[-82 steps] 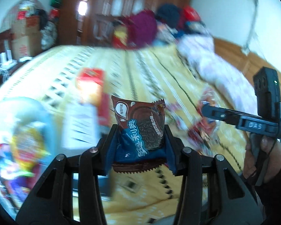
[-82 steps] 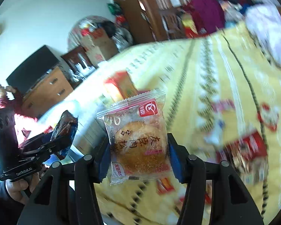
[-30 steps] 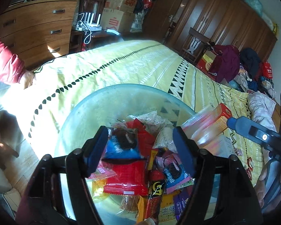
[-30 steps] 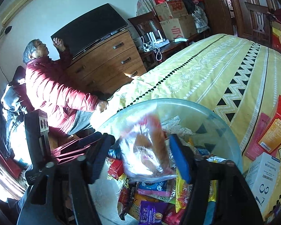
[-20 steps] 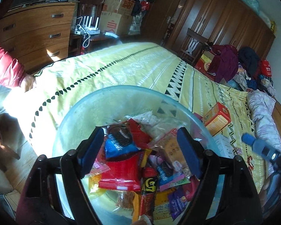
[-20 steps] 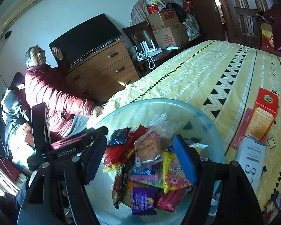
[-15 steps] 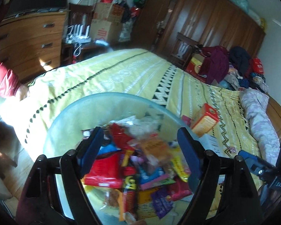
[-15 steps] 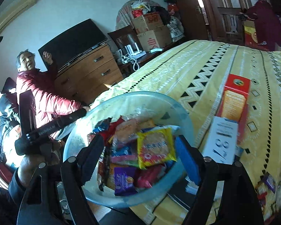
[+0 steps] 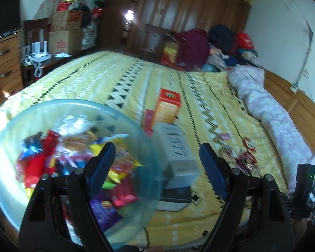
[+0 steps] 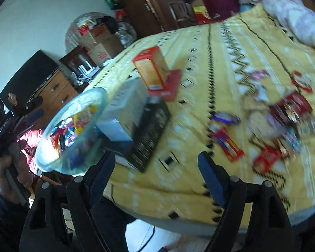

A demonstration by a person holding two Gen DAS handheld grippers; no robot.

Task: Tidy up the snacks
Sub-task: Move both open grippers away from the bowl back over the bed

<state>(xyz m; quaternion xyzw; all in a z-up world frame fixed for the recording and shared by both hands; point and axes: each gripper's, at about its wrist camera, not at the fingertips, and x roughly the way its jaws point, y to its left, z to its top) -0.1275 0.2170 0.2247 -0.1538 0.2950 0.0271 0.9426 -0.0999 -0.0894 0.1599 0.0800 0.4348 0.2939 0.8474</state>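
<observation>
Right gripper (image 10: pixel 156 173) empty, jaws opening; loose snacks (image 10: pixel 283 121) ahead-right on bed (image 10: pixel 199 178) near side edge, nearer it. Left gripper (image 9: pixel 157 163) empty, wide, beside bowl (image 9: pixel 149 147).

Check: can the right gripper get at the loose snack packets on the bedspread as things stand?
Probably yes. The right gripper is empty, jaws opening, and the snack packets lie exposed on the bedspread with nothing covering them.

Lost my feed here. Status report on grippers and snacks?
Left gripper open, empty. Right gripper opening, empty. Bowl holds snacks; loose snacks remain on bed. Boxes between bowl and them.
</observation>
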